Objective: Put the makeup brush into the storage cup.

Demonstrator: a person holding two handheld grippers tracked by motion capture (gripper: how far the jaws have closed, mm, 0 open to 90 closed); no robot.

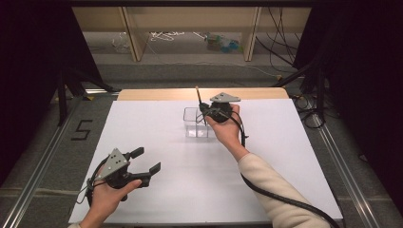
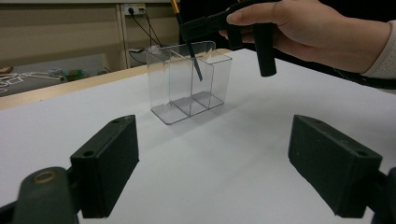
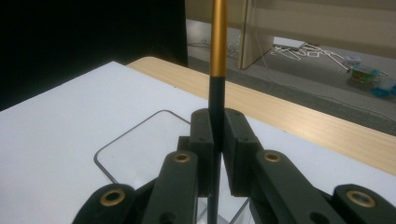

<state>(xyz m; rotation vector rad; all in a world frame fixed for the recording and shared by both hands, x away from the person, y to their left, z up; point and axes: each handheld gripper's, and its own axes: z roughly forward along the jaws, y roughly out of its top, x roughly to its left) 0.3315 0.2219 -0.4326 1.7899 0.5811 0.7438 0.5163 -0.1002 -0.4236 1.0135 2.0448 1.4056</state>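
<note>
While your two hands hold one gripper each, the count on the table (image 1: pixel 157 199) is short: one white table top, one clear plastic organizer (image 1: pixel 196 123), one pen (image 1: pixel 199 97). The table is the largest, and its far wooden edge sits at twelve o'clock in the high view. Your near corners of it are cut off by the bottom of that view.

The organizer stands just past the table's centre, toward twelve o'clock. In the left gripper view (image 2: pixel 189 81) you can count three compartments, split by two clear dividers. Its walls are transparent, so their edges are hard to trace from above.

Your left gripper (image 1: pixel 145 160) rests at seven o'clock, well apart from the organizer, with its tongs spread and nothing between them. Your right gripper (image 1: pixel 205 110) hovers over the organizer at about one o'clock from centre, tongs pinching the pen. In the right gripper view the pads (image 3: pixel 201 140) press on the black barrel (image 3: pixel 216 100), with the gold part rising above.

The pen is upright, slightly tilted, its dark lower end (image 2: pixel 196 65) inside the organizer. You cannot tell which compartment it is in, or whether the tip touches the bottom. Its top end is cut off in both gripper views.
</note>
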